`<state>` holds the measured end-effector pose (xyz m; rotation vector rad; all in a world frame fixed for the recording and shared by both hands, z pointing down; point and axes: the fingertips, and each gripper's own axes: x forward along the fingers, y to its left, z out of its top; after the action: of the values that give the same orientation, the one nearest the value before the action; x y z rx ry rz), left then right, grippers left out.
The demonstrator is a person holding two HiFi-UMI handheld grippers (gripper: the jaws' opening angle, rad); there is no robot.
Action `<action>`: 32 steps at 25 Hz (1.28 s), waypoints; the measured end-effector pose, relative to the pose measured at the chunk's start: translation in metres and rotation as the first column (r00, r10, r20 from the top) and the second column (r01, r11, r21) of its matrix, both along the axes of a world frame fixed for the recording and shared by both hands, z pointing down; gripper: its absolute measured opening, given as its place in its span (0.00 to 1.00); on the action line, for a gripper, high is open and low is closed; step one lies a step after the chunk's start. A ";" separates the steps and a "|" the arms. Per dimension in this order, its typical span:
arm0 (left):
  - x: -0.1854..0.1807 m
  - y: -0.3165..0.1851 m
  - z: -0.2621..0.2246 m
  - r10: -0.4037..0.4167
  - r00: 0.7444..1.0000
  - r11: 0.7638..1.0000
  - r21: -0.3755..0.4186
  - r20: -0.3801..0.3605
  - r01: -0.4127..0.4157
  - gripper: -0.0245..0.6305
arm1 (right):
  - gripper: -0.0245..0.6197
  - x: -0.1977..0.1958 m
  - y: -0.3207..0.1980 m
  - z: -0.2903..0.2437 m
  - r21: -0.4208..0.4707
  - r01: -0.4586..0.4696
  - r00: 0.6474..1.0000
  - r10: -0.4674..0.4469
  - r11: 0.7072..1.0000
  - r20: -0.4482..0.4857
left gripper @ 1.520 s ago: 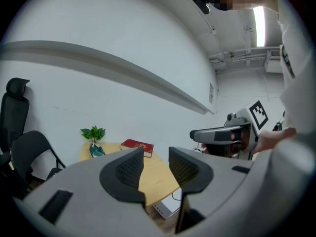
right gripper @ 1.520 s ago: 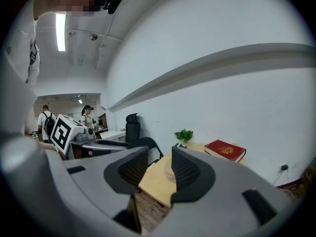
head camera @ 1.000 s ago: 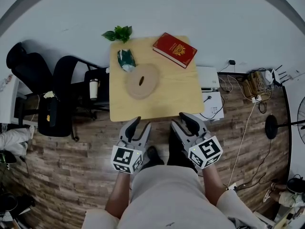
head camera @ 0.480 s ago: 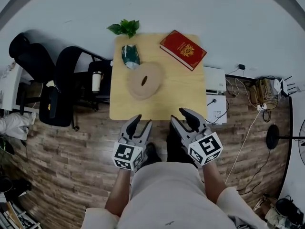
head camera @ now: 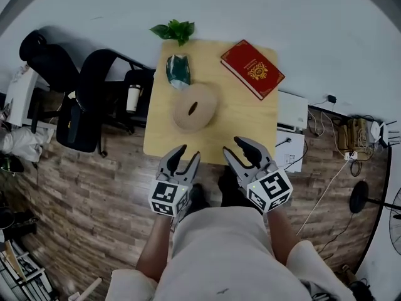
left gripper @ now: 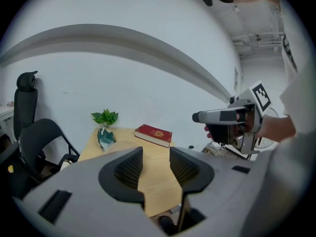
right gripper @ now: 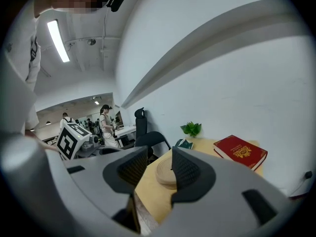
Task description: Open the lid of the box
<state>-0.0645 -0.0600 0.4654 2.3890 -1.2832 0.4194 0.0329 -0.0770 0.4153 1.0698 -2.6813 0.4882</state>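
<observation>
Head view: your left gripper (head camera: 188, 152) and right gripper (head camera: 231, 145) hang at the table's (head camera: 250, 127) near edge, lower centre, short of the round box (head camera: 195, 107) mid-frame, which is closed with its contents hidden.

Left gripper view: the jaws have just been opening, with nothing between them.

Right gripper view: likewise just spread and empty, with the box ahead, presumably to straddle it.

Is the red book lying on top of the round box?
No, the red book lies flat on the table, well apart from the round box.
</observation>
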 end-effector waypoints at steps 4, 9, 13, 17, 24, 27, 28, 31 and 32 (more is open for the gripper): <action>0.005 -0.014 0.010 -0.065 0.998 0.998 -0.019 0.023 0.066 0.26 | 0.27 0.007 -0.016 0.006 -0.012 0.059 0.998 -0.059 0.998 0.002; 0.018 -0.022 0.028 -0.123 0.991 0.991 -0.052 0.059 0.126 0.26 | 0.27 0.017 -0.029 0.017 -0.036 0.133 0.991 -0.132 0.991 0.006; 0.028 -0.024 0.043 -0.150 0.985 0.985 -0.074 0.088 0.157 0.26 | 0.27 0.024 -0.036 0.028 -0.056 0.184 0.983 -0.183 0.981 0.013; 0.034 -0.028 0.055 -0.184 0.978 0.977 -0.086 0.101 0.193 0.26 | 0.27 0.029 -0.040 0.038 -0.070 0.226 0.974 -0.226 0.972 0.010; 0.043 -0.034 0.073 -0.134 0.978 0.985 -0.087 0.161 0.149 0.26 | 0.27 0.027 -0.039 0.050 -0.098 0.247 0.969 -0.247 0.964 0.012; 0.041 -0.036 0.082 -0.107 0.975 0.988 -0.087 0.193 0.126 0.26 | 0.27 0.028 -0.037 0.055 -0.107 0.242 0.970 -0.243 0.964 -0.002; 0.038 -0.037 0.084 -0.101 0.974 0.989 -0.087 0.204 0.120 0.26 | 0.27 0.028 -0.036 0.056 -0.109 0.238 0.971 -0.240 0.965 -0.007; 0.028 -0.040 0.092 -0.087 0.969 0.990 -0.090 0.231 0.110 0.26 | 0.27 0.028 -0.035 0.059 -0.117 0.217 0.975 -0.221 0.969 -0.022; 0.024 -0.041 0.095 -0.084 0.967 0.990 -0.091 0.239 0.108 0.26 | 0.27 0.027 -0.035 0.061 -0.120 0.207 0.977 -0.212 0.971 -0.028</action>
<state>-0.0403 -0.1012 0.5603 2.2316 -1.4338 0.7395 0.0604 -0.1119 0.4762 0.7462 -2.6537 0.5676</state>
